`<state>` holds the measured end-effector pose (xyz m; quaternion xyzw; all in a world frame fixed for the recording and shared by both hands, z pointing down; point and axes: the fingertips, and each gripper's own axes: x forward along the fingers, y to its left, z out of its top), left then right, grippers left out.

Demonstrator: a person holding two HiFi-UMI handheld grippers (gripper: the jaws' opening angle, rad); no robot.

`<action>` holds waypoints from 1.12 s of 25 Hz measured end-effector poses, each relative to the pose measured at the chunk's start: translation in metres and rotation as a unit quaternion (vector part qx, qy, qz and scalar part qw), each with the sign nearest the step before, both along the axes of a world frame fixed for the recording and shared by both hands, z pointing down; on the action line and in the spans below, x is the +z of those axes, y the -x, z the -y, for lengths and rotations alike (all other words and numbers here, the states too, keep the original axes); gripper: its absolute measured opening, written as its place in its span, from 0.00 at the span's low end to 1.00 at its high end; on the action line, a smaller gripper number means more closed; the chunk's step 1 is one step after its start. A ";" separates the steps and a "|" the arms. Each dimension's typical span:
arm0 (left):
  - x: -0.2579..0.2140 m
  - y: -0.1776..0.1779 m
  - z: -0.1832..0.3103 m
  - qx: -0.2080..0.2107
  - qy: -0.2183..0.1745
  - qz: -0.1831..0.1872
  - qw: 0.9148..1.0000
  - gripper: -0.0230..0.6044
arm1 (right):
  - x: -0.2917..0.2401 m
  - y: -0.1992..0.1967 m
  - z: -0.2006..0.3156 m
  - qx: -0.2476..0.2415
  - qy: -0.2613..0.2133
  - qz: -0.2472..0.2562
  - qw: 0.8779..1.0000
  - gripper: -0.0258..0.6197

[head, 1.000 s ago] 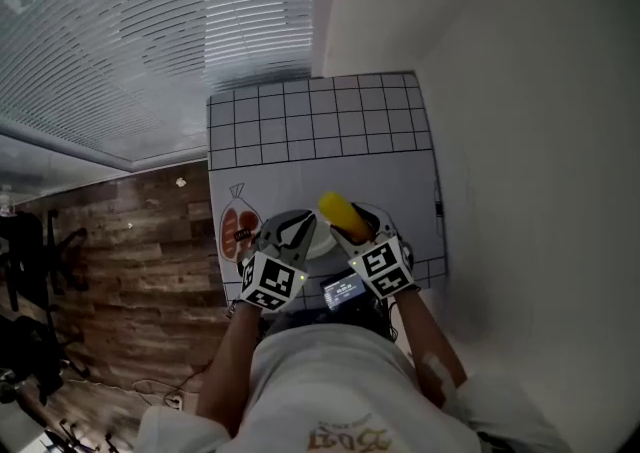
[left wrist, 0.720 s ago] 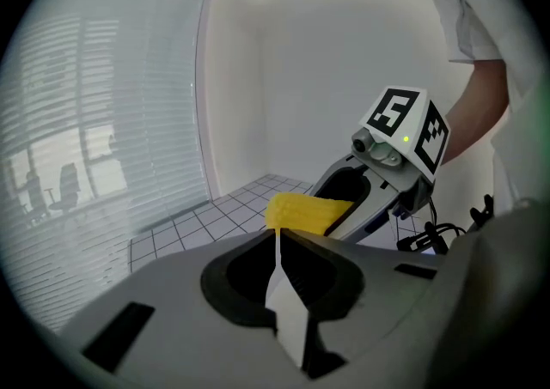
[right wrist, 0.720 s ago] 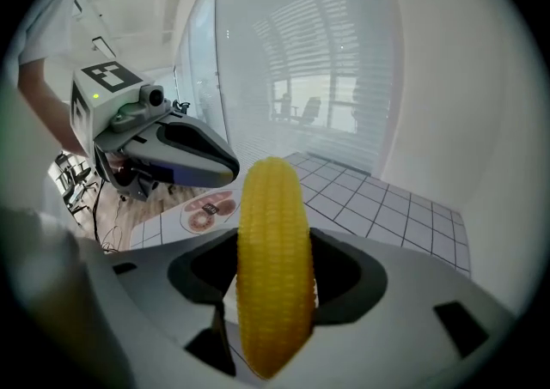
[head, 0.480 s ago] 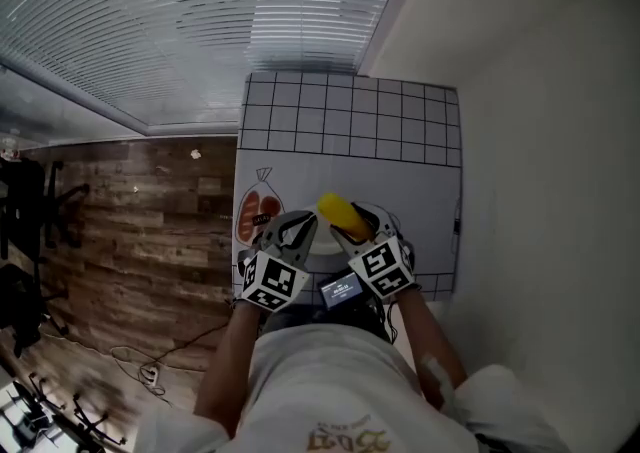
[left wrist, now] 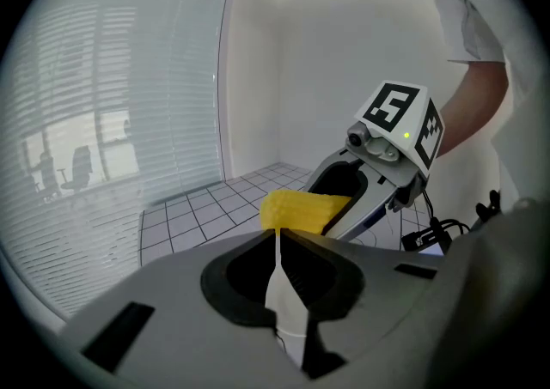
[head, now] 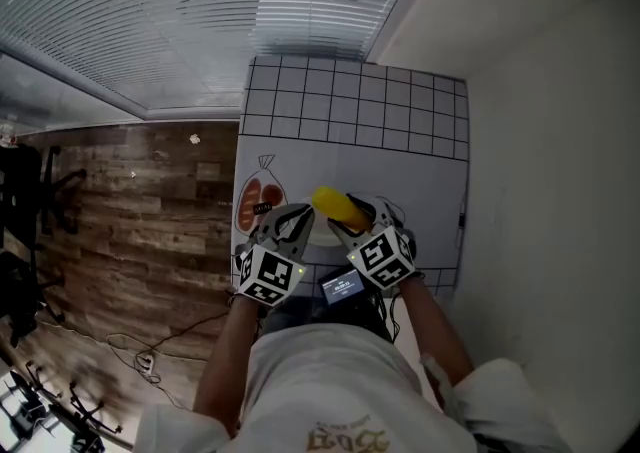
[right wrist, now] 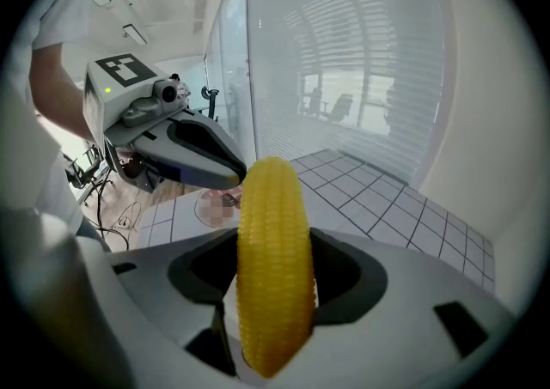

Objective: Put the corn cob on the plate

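Blinds (head: 200, 21): pale slats ahead of both claws' tips, along the far edge of the table.
Wall (head: 560, 141): plain white, out to the right of the right claw.
Floor (head: 130, 211): dark wood planks to the left of the left claw, with loose cables (head: 140, 356) back toward the person.
Table (head: 350, 131): white top with a black grid, under both claws and running on ahead of them.
Shirt (head: 330, 381): white, behind the claws; bare forearms lead from it to each.
Right claw (right wrist: 273, 293): jaws clamped on the corn cob.
Left claw (left wrist: 277, 241): jaws pressed together with nothing between them. It sits just left of the right claw, tips angled toward it.
Plate (head: 318, 238): only a pale patch shows low between the two claws; the rest is covered by them.
Corn cob (head: 335, 206): yellow, held off the table, its free end jutting past the right claw's tips, just beyond the left claw's tips.
Print (head: 252, 203): orange-red picture on the table, just left of the left claw's tips.
Screen (head: 343, 287): small and lit, between the claws' rear ends.
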<state>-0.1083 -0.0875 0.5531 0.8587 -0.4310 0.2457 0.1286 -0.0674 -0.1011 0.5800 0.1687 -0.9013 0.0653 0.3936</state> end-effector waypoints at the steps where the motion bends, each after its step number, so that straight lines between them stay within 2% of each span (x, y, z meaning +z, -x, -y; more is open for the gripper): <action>1: 0.002 0.000 0.000 -0.001 0.001 0.000 1.000 0.05 | 0.002 0.001 -0.001 -0.007 0.001 -0.002 1.000 0.43; 16: 0.036 0.012 -0.018 -0.025 0.038 0.003 0.999 0.05 | 0.043 0.004 -0.017 -0.099 0.000 -0.055 0.994 0.43; 22: 0.046 0.015 -0.020 -0.037 0.053 -0.012 0.998 0.05 | 0.061 0.003 -0.027 -0.156 -0.018 -0.088 0.984 0.43; 28: 0.051 0.019 -0.023 -0.044 0.064 -0.014 0.997 0.05 | 0.068 0.008 -0.034 -0.197 -0.024 -0.096 0.975 0.43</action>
